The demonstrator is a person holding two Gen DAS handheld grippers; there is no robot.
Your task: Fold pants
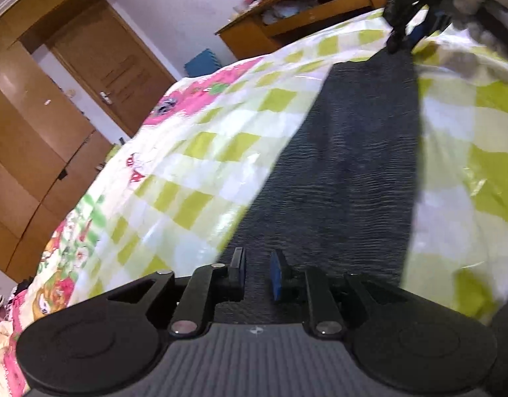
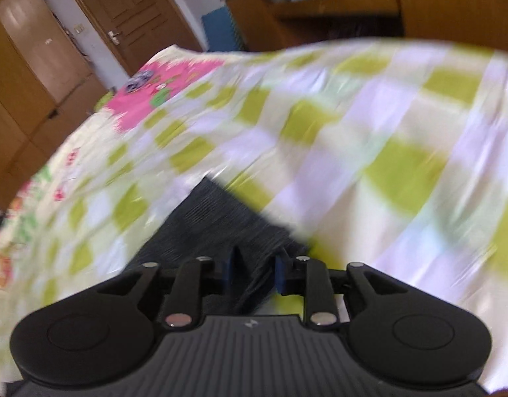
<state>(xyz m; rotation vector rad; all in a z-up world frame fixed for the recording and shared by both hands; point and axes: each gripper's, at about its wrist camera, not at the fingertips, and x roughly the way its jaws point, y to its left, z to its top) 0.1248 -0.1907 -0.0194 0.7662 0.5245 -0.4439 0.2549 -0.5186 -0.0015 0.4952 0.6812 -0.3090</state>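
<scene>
Dark ribbed pants [image 1: 346, 165] lie flat in a long strip on the checked bedspread [image 1: 204, 152]. My left gripper [image 1: 258, 269] hangs over the near end of the strip. Its jaws stand a little apart, with fabric below them and nothing pinched. At the far end my right gripper [image 1: 406, 41], held by a white-gloved hand [image 1: 479, 10], points down at the pants' edge. In the blurred right wrist view the right gripper [image 2: 256, 269] is open over a corner of the pants [image 2: 214, 231]. Fabric shows in the gap, and the pads do not press on it.
The bedspread [image 2: 353, 132] has green, white and lilac squares and a pink cartoon patch [image 1: 191, 99]. A wooden wardrobe [image 1: 25, 125] and door [image 1: 121, 72] stand at the left. A wooden desk [image 1: 287, 16] with clutter is beyond the bed, a blue box [image 1: 201, 61] beside it.
</scene>
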